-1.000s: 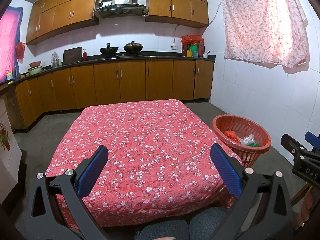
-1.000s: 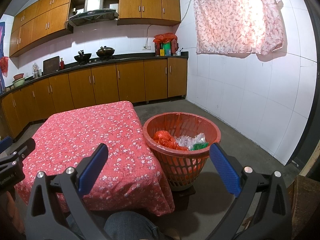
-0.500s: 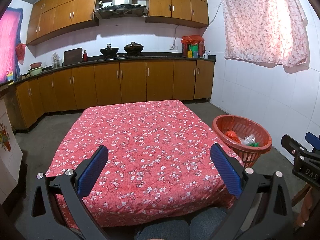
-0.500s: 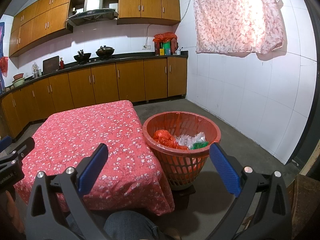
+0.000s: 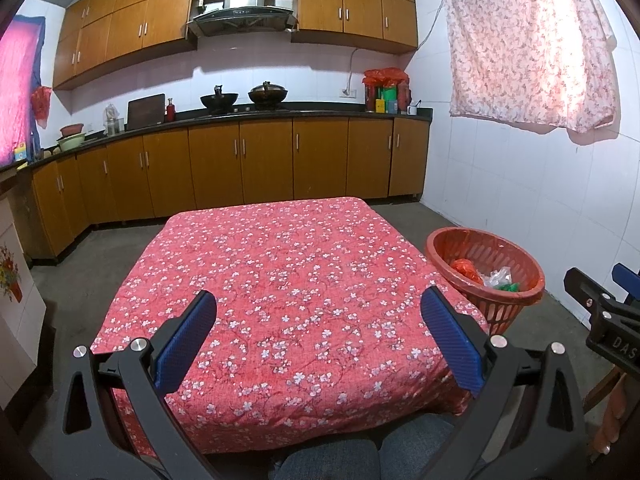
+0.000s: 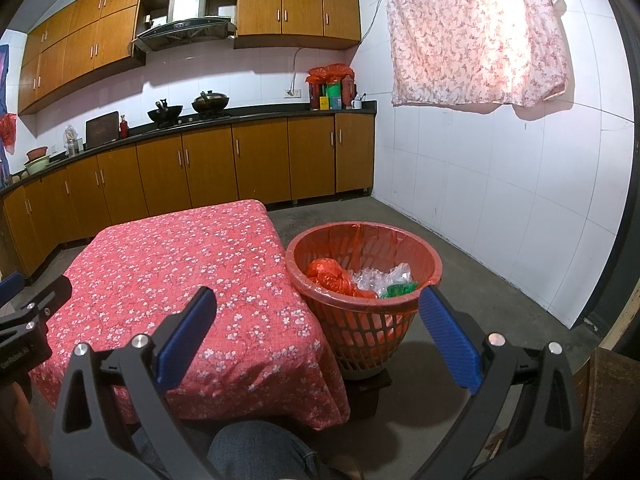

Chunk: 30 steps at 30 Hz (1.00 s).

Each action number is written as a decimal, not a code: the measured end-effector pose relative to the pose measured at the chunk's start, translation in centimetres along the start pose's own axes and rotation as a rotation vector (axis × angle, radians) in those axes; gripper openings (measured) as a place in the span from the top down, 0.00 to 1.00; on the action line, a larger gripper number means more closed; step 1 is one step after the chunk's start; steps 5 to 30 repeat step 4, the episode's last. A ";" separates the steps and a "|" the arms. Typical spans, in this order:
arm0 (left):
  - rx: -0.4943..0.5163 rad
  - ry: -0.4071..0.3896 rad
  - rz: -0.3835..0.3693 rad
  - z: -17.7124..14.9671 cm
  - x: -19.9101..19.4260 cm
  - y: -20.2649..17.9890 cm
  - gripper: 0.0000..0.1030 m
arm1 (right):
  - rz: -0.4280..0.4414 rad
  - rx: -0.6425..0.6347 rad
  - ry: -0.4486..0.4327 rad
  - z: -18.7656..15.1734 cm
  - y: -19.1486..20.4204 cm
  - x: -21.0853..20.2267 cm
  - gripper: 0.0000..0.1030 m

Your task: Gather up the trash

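Jaws of both the left gripper and right gripper gape wide, empty; with trash already in the basket right of the bare bench, scan before reaching.

basket foot hidden – behind table, counter jars unreadable

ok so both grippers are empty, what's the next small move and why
Probably just hold both back and finish: the left gripper and right gripper are open and empty, no trash shows on the floral tablecloth, and the bags already lie in the red basket.
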State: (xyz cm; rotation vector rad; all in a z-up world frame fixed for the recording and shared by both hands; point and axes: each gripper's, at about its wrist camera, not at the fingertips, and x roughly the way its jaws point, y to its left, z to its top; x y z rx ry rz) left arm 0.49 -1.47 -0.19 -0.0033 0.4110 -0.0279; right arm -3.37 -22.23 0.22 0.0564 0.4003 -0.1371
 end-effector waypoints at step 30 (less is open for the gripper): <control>-0.002 0.005 -0.003 0.1 0.1 0.1 0.02 | -0.001 0.001 0.000 -0.1 0.0 0.0 0.04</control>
